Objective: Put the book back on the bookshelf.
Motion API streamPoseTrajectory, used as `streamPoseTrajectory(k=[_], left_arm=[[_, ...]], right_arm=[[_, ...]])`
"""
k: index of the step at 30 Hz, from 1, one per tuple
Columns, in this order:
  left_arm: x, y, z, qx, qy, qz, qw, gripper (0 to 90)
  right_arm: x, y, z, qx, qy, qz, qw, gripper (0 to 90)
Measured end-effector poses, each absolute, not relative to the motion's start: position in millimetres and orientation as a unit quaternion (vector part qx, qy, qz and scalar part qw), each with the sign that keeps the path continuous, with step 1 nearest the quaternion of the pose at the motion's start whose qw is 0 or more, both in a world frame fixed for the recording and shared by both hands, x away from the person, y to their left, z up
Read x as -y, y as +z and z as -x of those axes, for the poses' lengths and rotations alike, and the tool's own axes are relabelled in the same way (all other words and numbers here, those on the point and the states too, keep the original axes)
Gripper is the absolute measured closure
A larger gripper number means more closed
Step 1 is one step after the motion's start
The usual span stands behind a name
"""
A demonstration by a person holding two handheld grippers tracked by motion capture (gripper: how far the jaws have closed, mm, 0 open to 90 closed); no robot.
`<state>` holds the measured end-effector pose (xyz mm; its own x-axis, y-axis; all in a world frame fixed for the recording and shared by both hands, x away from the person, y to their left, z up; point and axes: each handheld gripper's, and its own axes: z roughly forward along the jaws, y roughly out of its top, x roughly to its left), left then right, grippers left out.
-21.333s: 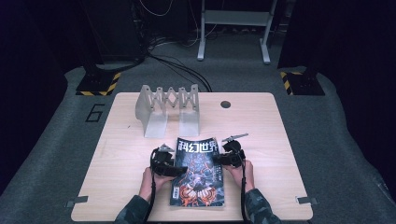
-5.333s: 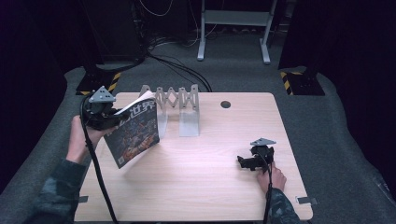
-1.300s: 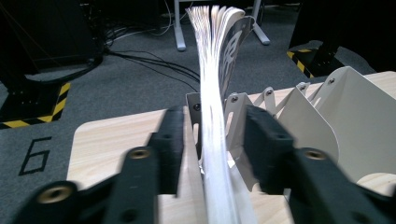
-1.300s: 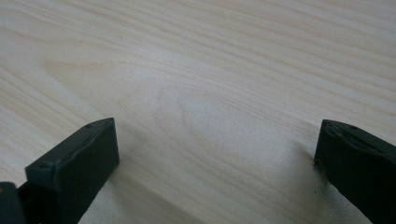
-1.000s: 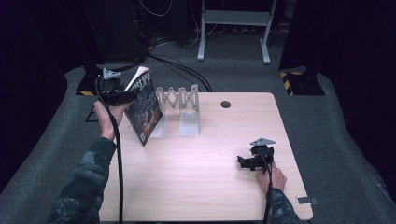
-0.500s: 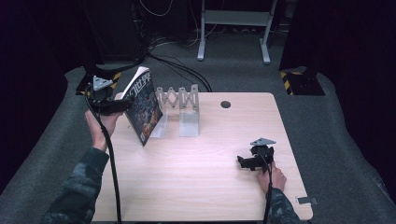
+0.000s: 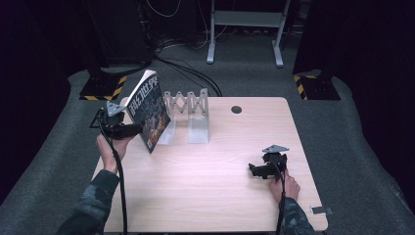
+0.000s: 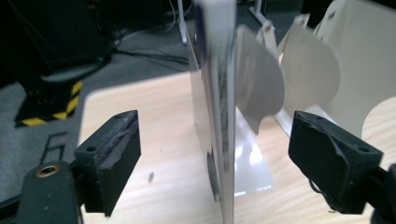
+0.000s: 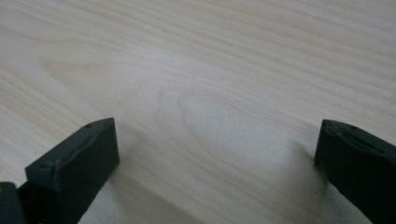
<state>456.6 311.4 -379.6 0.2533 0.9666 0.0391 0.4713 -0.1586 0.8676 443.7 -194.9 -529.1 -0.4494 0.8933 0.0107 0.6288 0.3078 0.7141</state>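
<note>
Magazine (image 7: 148, 110) lowered beside rack (image 7: 188, 105) — lower edge hidden

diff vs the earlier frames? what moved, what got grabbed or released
The magazine went from flat at the near edge to standing on edge at the rack's left end. The left tongs, which carried it there, are now open around it. The right tongs stayed parked open at right.

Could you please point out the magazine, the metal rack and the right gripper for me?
magazine (image 7: 149, 110), high view, middle of its front cover.
metal rack (image 7: 197, 129), high view, its right-hand divider plate.
right gripper (image 7: 253, 170), high view, between its fingers.
</note>
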Motion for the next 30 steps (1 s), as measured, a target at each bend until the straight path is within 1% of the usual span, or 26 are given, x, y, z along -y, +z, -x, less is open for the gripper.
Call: streamPoseTrajectory(k=[1,2,3,5,6,8,11,13,14,15,16,17,18,19,21,22,25,28,30], left_arm=[[-311,-380,-457,-0.521,0.320,-0.691,0.387,23.1],[-311,-394,-460,-0.530,0.305,-0.688,0.391,29.3],[-311,-394,-460,-0.530,0.305,-0.688,0.391,32.2],[-310,-410,-463,-0.538,0.296,-0.684,0.393,37.8],[-309,-417,-465,-0.545,0.288,-0.681,0.395,37.8],[-307,-432,-469,-0.560,0.271,-0.674,0.398,41.4],[-305,-451,-475,-0.572,0.260,-0.669,0.396,43.8],[-303,-461,-479,-0.585,0.240,-0.663,0.402,48.8],[-301,-467,-479,-0.586,0.244,-0.654,0.410,56.3],[-301,-467,-479,-0.586,0.244,-0.654,0.410,59.5],[-300,-469,-479,-0.588,0.244,-0.652,0.412,59.5],[-299,-471,-479,-0.589,0.241,-0.650,0.415,62.1],[-299,-473,-479,-0.589,0.242,-0.649,0.416,65.6],[-297,-476,-478,-0.593,0.240,-0.645,0.418,71.2],[-297,-477,-478,-0.594,0.241,-0.641,0.422,76.5],[-297,-478,-477,-0.599,0.240,-0.631,0.430,78.0],[-297,-478,-475,-0.606,0.231,-0.627,0.433,80.2],[-296,-479,-474,-0.609,0.224,-0.621,0.440,80.8],[-293,-479,-473,-0.613,0.211,-0.619,0.444,81.1]], right_arm=[[195,-529,-444,-0.784,0.332,-0.486,0.199,0.0],[195,-529,-444,-0.784,0.333,-0.486,0.199,0.0],[195,-529,-444,-0.784,0.333,-0.486,0.199,0.0],[195,-529,-444,-0.783,0.333,-0.486,0.199,0.0],[195,-529,-444,-0.783,0.333,-0.486,0.199,0.0],[195,-529,-444,-0.784,0.333,-0.486,0.199,0.0],[195,-529,-444,-0.784,0.332,-0.486,0.199,0.0],[195,-529,-444,-0.784,0.332,-0.485,0.199,0.0],[195,-529,-444,-0.784,0.332,-0.484,0.200,0.0],[195,-529,-444,-0.784,0.332,-0.486,0.199,0.0],[195,-529,-444,-0.784,0.332,-0.486,0.199,0.0],[195,-529,-444,-0.784,0.332,-0.485,0.199,0.0],[195,-529,-444,-0.784,0.332,-0.485,0.199,0.0],[195,-529,-444,-0.785,0.332,-0.484,0.200,0.0],[195,-529,-444,-0.784,0.333,-0.486,0.199,0.0],[195,-529,-444,-0.784,0.332,-0.485,0.199,0.0],[195,-529,-444,-0.784,0.332,-0.485,0.199,0.0],[195,-529,-444,-0.784,0.332,-0.485,0.199,0.0],[195,-529,-444,-0.784,0.332,-0.486,0.199,0.0]])
